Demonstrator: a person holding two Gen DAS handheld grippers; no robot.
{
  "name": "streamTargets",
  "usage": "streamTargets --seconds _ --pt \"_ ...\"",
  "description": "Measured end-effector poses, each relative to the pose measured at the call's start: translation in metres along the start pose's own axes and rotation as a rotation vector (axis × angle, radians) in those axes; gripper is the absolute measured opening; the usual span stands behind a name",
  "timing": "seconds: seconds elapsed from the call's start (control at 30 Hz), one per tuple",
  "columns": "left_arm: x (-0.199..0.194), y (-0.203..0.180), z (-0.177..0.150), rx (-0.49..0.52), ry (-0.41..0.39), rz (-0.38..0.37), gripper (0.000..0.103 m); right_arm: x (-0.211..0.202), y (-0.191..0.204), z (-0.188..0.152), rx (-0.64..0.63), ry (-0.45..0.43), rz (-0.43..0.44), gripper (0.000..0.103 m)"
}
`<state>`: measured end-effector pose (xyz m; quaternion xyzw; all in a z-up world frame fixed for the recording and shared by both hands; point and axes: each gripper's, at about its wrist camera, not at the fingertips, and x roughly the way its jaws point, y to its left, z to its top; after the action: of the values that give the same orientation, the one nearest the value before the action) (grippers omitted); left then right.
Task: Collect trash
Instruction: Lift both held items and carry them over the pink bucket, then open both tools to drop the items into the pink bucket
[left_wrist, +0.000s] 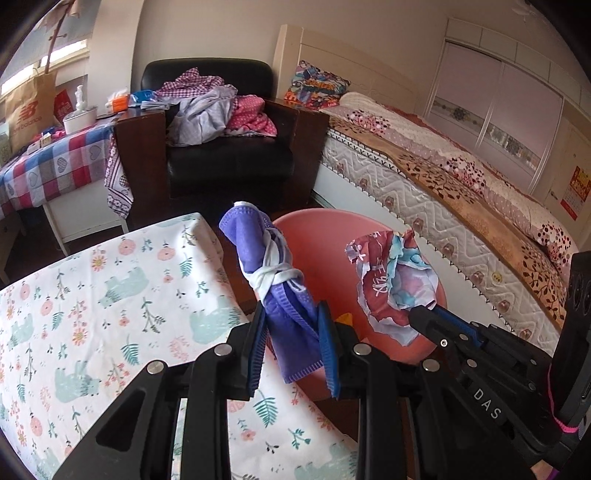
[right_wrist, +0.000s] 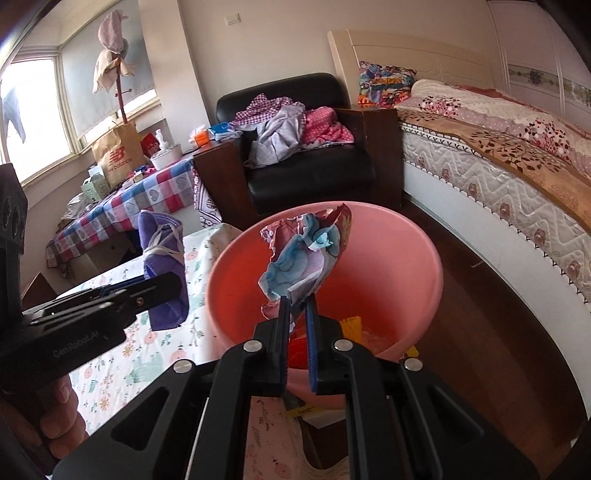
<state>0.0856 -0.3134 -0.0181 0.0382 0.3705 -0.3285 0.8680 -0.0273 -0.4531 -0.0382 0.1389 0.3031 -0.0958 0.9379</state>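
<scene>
Two pieces of trash are up: the right gripper (right_wrist: 296, 306), clamped on the wrapper (right_wrist: 306, 254), already hangs over the bin (right_wrist: 424, 258), while the left gripper (left_wrist: 291, 325), gripping the upright mask (left_wrist: 273, 273), sits left, above the table (left_wrist: 92, 295) edge.

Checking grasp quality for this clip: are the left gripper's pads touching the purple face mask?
Touching. In the left wrist view the left gripper has both blue pads pressed against the sides of the rolled purple face mask, which stands up between them.
</scene>
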Motion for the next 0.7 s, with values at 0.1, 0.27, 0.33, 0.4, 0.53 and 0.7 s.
streamTargets --seconds 0.1,0.27,0.33,0.4,0.53,0.7 --pt "0.013 -0.005 0.001 0.012 0.020 -0.008 0.026 0.005 -0.004 0.000 0.000 0.008 -0.012 0.008" --pt "0.028 -0.011 0.001 0.021 0.041 -0.022 0.026 0.012 -0.010 0.000 0.011 0.021 -0.026 0.008" --pt "0.032 -0.014 0.000 0.022 0.042 -0.026 0.026 0.014 -0.011 -0.001 0.013 0.026 -0.032 0.008" --pt "0.035 -0.016 0.002 0.022 0.044 -0.032 0.026 0.017 -0.013 -0.001 0.015 0.030 -0.035 0.008" --pt "0.040 -0.018 0.004 0.018 0.049 -0.039 0.026 0.021 -0.015 0.000 0.014 0.033 -0.041 0.008" --pt "0.044 -0.021 0.006 0.018 0.051 -0.044 0.028 0.024 -0.017 0.000 0.021 0.038 -0.046 0.009"
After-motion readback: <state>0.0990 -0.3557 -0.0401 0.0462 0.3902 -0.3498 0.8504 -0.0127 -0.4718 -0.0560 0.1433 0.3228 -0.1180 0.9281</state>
